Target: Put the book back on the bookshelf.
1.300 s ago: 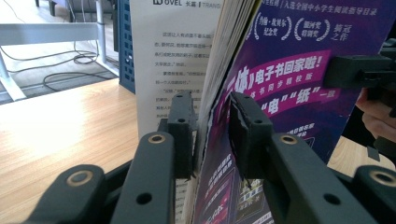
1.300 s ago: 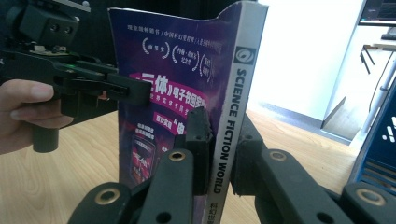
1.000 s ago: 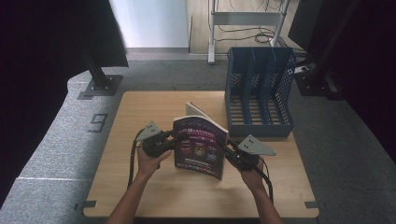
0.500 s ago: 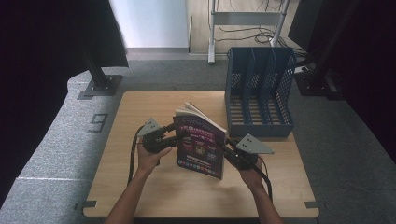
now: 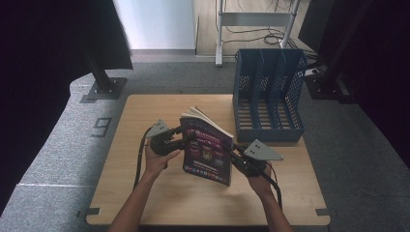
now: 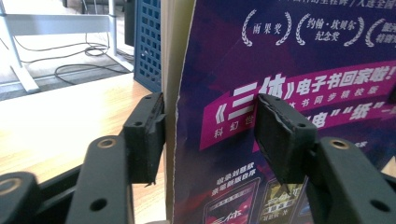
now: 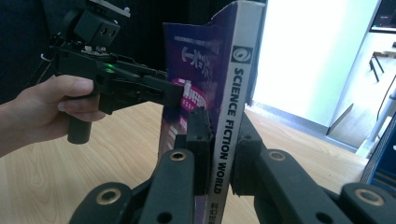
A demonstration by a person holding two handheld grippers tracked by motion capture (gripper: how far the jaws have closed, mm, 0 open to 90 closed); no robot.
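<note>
A purple magazine (image 5: 208,150) stands upright over the table, its spine reading "SCIENCE FICTION WORLD" (image 7: 233,93). My right gripper (image 7: 219,140) is shut on the lower spine, and it meets the magazine's right edge in the high view (image 5: 231,153). My left gripper (image 6: 210,130) straddles the opposite, open edge. One pad lies beside the pages and the other stands off the cover (image 6: 289,60). Those jaws have just been closing with the magazine between them. The left gripper (image 7: 173,95) reaches in from the left in the right gripper view.
A blue mesh file rack (image 5: 268,96) with upright dividers stands at the table's far right; its corner (image 6: 147,46) appears behind the magazine. Bare wooden tabletop (image 5: 145,193) lies in front of and to the left of both hands. Grey carpet surrounds the table.
The left gripper's jaws stand wider around the magazine's edge than a second ago. The magazine has tilted slightly; the right gripper holds still.
</note>
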